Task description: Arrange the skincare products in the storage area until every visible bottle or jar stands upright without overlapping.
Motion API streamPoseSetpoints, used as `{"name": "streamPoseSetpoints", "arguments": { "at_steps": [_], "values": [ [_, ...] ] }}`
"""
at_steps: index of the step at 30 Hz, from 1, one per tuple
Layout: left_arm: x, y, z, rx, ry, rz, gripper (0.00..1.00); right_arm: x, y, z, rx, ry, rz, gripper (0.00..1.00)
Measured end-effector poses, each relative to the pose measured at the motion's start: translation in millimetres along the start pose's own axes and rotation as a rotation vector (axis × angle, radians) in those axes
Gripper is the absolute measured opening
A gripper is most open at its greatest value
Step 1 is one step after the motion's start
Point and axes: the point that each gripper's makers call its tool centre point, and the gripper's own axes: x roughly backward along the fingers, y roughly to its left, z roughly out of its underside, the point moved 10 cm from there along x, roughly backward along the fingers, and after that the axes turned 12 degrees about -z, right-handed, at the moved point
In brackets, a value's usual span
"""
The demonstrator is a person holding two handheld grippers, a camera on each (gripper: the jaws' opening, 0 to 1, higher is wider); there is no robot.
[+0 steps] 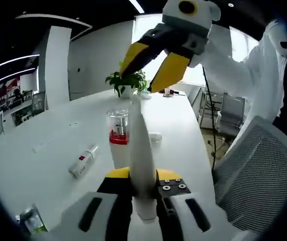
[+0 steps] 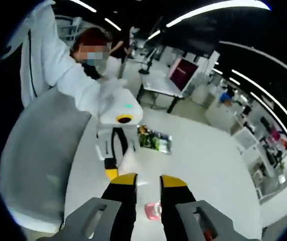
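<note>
My left gripper (image 1: 143,175) is shut on a long white tube (image 1: 141,145), which rises tilted between its yellow pads. Behind the tube, a clear jar with a red band (image 1: 118,128) stands upright on the white table (image 1: 42,140). A white tube with a red label (image 1: 83,160) lies on its side to the left. My right gripper (image 1: 139,80) hangs open above the far end of the table. In the right gripper view its jaws (image 2: 149,182) stand apart with nothing between them, above the red-banded jar (image 2: 153,211). The left gripper (image 2: 114,150) is seen ahead, in a white-sleeved hand.
A small clear cap (image 1: 155,136) lies near the jar. A potted plant (image 1: 127,81) stands at the table's far end. Green packets (image 2: 154,140) lie on the table, and a mesh chair (image 1: 259,170) stands close to the table's right edge.
</note>
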Motion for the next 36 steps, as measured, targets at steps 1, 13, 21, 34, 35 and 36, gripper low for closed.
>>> {"name": "streamPoseSetpoints", "arguments": {
  "at_steps": [1,13,21,34,35,36],
  "values": [
    [-2.0,0.7,0.3,-0.007,0.000,0.004,0.10,-0.9,-1.9,-1.1,0.010,0.035,-0.031,0.09],
    [-16.2,7.1,2.4,-0.053,-0.026,0.038,0.11,-28.3,-21.0,-12.3,0.090,0.183,-0.292,0.01],
    [-24.3,16.1,6.8,-0.080,-0.031,0.047,0.11,-43.9,-36.0,-9.1,0.082,0.266,-0.355,0.00],
    [-32.3,27.4,7.2,-0.100,-0.074,0.045,0.14,-46.9,-46.4,-15.8,0.007,0.370,-0.336,0.00],
    [-31.9,29.5,7.6,-0.090,-0.067,0.037,0.14,-46.8,-47.3,-17.1,-0.010,0.378,-0.321,0.00],
    [-30.8,32.0,8.2,-0.070,-0.064,0.021,0.14,-46.8,-48.0,-18.7,-0.016,0.377,-0.315,0.00]
  ]
}}
